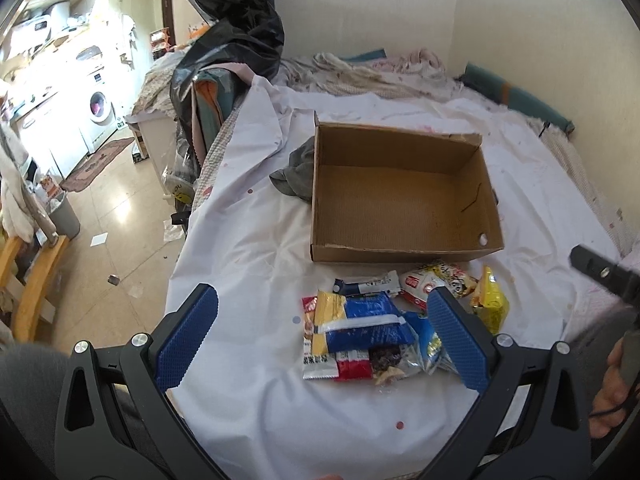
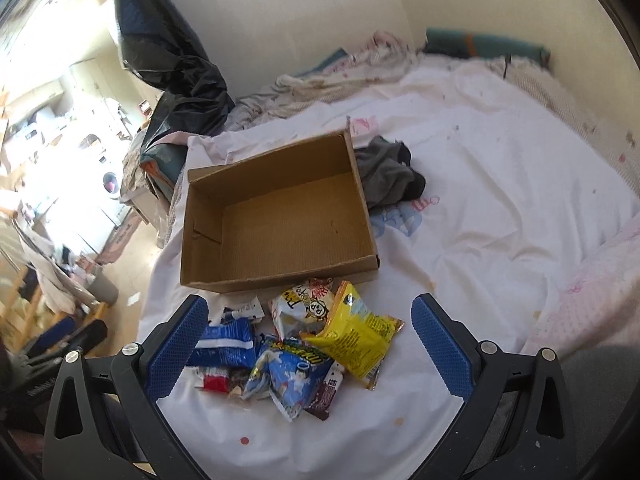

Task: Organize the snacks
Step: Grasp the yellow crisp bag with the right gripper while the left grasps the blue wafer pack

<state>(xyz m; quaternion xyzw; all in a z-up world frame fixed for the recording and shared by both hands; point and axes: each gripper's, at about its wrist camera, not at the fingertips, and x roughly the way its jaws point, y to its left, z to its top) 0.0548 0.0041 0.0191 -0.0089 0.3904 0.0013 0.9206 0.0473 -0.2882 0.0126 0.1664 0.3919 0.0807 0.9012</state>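
Observation:
An empty brown cardboard box [image 1: 400, 196] [image 2: 276, 216] lies on a white bed sheet [image 1: 260, 240]. Just in front of it is a pile of snack packets [image 1: 380, 328] [image 2: 304, 344]: a blue packet [image 1: 368, 322] [image 2: 224, 346], a yellow packet [image 1: 490, 300] [image 2: 356, 336], a white cartoon packet [image 2: 304, 304] and a light-blue one [image 2: 292, 376]. My left gripper [image 1: 320, 340] hovers open over the pile's left side. My right gripper [image 2: 310, 344] hangs open above the pile, holding nothing. The right gripper's body [image 1: 604, 276] and a hand [image 1: 612, 392] show at the left view's right edge.
A grey cloth [image 1: 298, 172] [image 2: 390, 174] lies crumpled against the box's side. A black plastic bag [image 1: 232, 40] [image 2: 176, 64] stands at the bed's far corner. Rumpled bedding [image 1: 380, 72] lines the wall. The bed edge drops to a tiled floor [image 1: 120, 220] on the left.

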